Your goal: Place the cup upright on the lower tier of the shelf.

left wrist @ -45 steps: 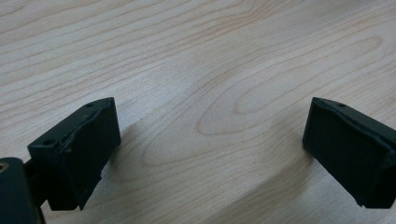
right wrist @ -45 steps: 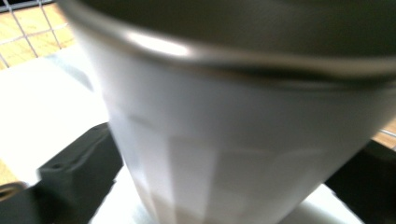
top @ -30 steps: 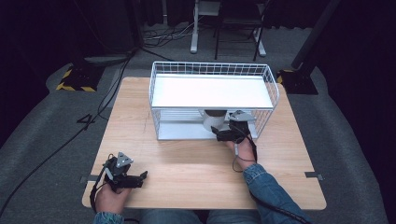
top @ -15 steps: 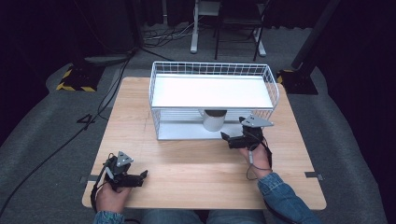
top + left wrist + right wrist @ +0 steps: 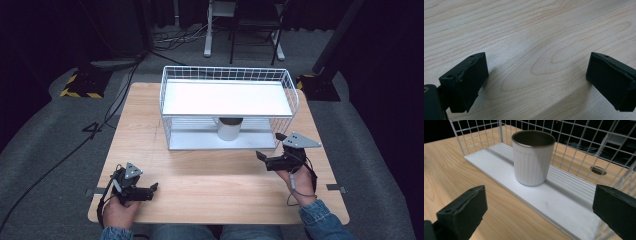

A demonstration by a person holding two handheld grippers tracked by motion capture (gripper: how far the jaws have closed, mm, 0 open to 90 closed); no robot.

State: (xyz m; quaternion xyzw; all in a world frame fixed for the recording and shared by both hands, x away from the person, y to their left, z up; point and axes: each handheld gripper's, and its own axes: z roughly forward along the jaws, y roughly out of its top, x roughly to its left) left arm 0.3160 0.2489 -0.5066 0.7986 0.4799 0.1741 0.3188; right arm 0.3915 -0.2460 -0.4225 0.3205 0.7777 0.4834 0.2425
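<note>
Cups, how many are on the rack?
1. The white cup stands upright on the lower shelf of the wire rack, under the top shelf. No others show.

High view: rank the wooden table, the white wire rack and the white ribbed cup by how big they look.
1. Light wooden table, largest.
2. White wire rack with two shelves.
3. White ribbed cup on the rack's lower shelf, smallest.
The gaps are wide, so nearness to the camera doesn't change the order.
</note>
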